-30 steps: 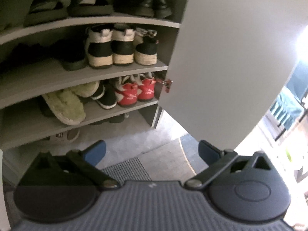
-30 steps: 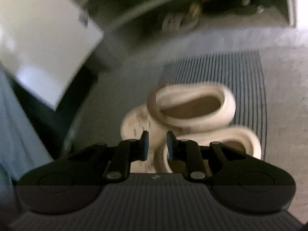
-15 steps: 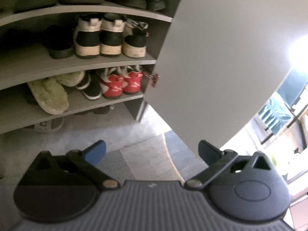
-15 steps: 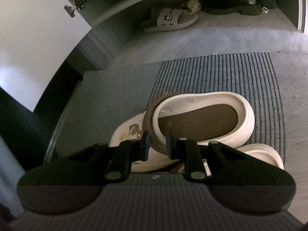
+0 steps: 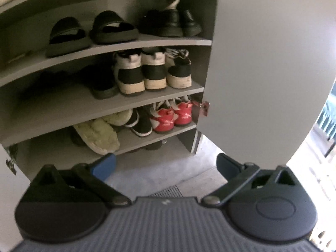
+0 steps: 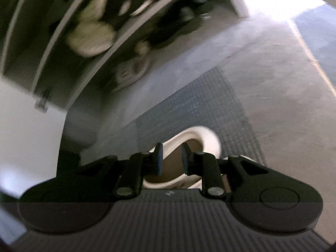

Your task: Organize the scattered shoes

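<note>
My right gripper (image 6: 171, 157) is shut on the rim of a cream clog (image 6: 206, 139). The clog hangs tilted over the striped grey door mat (image 6: 210, 105), and most of it is hidden behind the fingers. My left gripper (image 5: 166, 163) is open and holds nothing. It points at the open shoe cabinet (image 5: 105, 107). There the shelves carry black slides (image 5: 92, 33), black-and-white high-tops (image 5: 142, 73), red sneakers (image 5: 172, 117) and fluffy pale slippers (image 5: 96, 134). The right wrist view is blurred and rolled.
The cabinet's pale door (image 5: 262, 73) stands open on the right, close to the left gripper. A grey slide (image 6: 130, 73) and dark shoes (image 6: 168, 35) lie on the floor under the lowest shelf. Bare shelf space shows at the left of the middle shelves.
The right view has rolled and swung toward the cabinet with the clog still in the grip, off the other clog. The left view has tilted up and now shows the upper shelves.
</note>
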Tool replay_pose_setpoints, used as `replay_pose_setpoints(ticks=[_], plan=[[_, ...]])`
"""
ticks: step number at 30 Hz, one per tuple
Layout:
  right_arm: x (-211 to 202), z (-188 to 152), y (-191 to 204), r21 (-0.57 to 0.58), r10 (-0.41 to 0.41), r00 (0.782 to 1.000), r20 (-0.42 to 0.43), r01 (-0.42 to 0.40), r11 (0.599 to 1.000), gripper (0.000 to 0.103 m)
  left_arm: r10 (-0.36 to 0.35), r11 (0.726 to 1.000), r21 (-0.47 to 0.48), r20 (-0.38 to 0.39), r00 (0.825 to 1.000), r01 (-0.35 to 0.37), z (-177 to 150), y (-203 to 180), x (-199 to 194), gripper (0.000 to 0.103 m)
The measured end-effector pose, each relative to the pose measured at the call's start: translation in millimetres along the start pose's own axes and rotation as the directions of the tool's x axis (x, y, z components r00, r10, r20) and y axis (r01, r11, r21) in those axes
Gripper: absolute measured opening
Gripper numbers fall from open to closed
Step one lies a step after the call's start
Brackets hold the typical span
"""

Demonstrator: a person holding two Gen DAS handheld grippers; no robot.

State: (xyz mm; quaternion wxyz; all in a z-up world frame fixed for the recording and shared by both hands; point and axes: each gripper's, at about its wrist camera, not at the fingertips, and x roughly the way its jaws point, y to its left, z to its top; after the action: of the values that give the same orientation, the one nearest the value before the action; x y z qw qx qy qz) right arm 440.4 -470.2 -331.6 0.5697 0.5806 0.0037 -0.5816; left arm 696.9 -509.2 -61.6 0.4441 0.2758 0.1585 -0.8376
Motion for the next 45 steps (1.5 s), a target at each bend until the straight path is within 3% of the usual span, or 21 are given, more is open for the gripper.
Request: replay_pose_setpoints(ticks=[2, 7, 10, 14, 17, 18, 19, 21, 23, 26, 29, 31, 34, 36, 40, 41, 42, 45], plan=[[-2, 12, 0, 0.101, 0.003, 1.0, -0.007, -0.002, 0.995, 0.023, 0.044, 0.999, 0.01, 0.015, 0.999, -0.045, 2, 0, -9, 0.103], [-5, 30, 16, 0.311, -0.083, 0.996, 0.016, 0.074, 0.947, 0.026, 0.145, 0.987, 0.073, -0.007, 0.989, -0.145, 25, 4, -27, 0.103], [12, 30, 30, 0.31, -0.092, 0.996, -0.016, 0.092, 0.946, 0.035, 0.074, 0.997, -0.039, 0.027, 0.997, -0.073, 34, 32, -22, 0.103], [45, 14, 32, 0.327, -0.138, 0.986, -0.097, 0.162, 0.931, 0.038, 0.094, 0.992, -0.086, 0.023, 0.995, -0.092, 10, 60, 13, 0.103], [65, -3, 33, 0.233, -0.214, 0.952, -0.217, 0.264, 0.936, 0.042, 0.081, 0.99, -0.11, -0.049, 0.996, -0.086, -11, 78, 29, 0.103], [69, -6, 35, 0.207, -0.244, 0.939, -0.241, 0.295, 0.933, 0.047, 0.06, 0.991, -0.117, -0.089, 0.994, -0.07, -11, 84, 34, 0.103], [71, -8, 35, 0.184, -0.272, 0.928, -0.255, 0.322, 0.929, 0.056, 0.047, 0.992, -0.113, -0.092, 0.995, -0.058, -8, 90, 36, 0.103], [78, -10, 33, 0.164, -0.312, 0.906, -0.287, 0.367, 0.916, 0.065, 0.058, 0.993, -0.103, -0.057, 0.997, -0.064, -2, 95, 34, 0.103], [84, -11, 30, 0.173, -0.339, 0.887, -0.314, 0.404, 0.898, 0.065, 0.052, 0.993, -0.104, -0.026, 0.998, -0.054, 3, 97, 34, 0.103], [90, -12, 24, 0.279, -0.346, 0.897, -0.275, 0.419, 0.864, 0.067, 0.0, 0.993, -0.114, -0.007, 1.0, -0.001, 6, 99, 37, 0.103], [112, -23, 22, 0.299, -0.373, 0.877, -0.302, 0.459, 0.837, 0.068, -0.012, 0.995, -0.096, -0.005, 1.0, 0.011, 6, 100, 45, 0.103], [126, -33, 21, 0.295, -0.356, 0.872, -0.336, 0.457, 0.839, 0.067, -0.017, 0.992, -0.124, -0.009, 1.0, 0.016, 10, 105, 51, 0.103], [149, -48, 19, 0.209, -0.416, 0.818, -0.398, 0.522, 0.827, 0.07, -0.036, 0.988, -0.15, 0.007, 0.999, 0.037, 15, 109, 50, 0.103], [152, -50, 26, 0.186, -0.439, 0.81, -0.388, 0.535, 0.824, 0.072, -0.038, 0.989, -0.144, 0.009, 0.999, 0.039, 15, 109, 51, 0.103], [158, -55, 40, 0.139, -0.482, 0.796, -0.365, 0.559, 0.818, 0.066, -0.041, 0.989, -0.145, -0.012, 0.999, 0.039, 15, 112, 59, 0.103], [158, -55, 43, 0.125, -0.487, 0.798, -0.354, 0.556, 0.821, 0.061, -0.042, 0.987, -0.159, -0.016, 0.999, 0.039, 15, 114, 60, 0.103], [157, -56, 48, 0.094, -0.492, 0.801, -0.34, 0.55, 0.83, 0.049, -0.045, 0.984, -0.175, -0.017, 0.999, 0.042, 15, 117, 61, 0.103], [156, -62, 69, -0.026, -0.489, 0.82, -0.297, 0.505, 0.863, 0.033, -0.057, 0.974, -0.219, -0.032, 0.998, 0.049, 15, 123, 64, 0.103]])
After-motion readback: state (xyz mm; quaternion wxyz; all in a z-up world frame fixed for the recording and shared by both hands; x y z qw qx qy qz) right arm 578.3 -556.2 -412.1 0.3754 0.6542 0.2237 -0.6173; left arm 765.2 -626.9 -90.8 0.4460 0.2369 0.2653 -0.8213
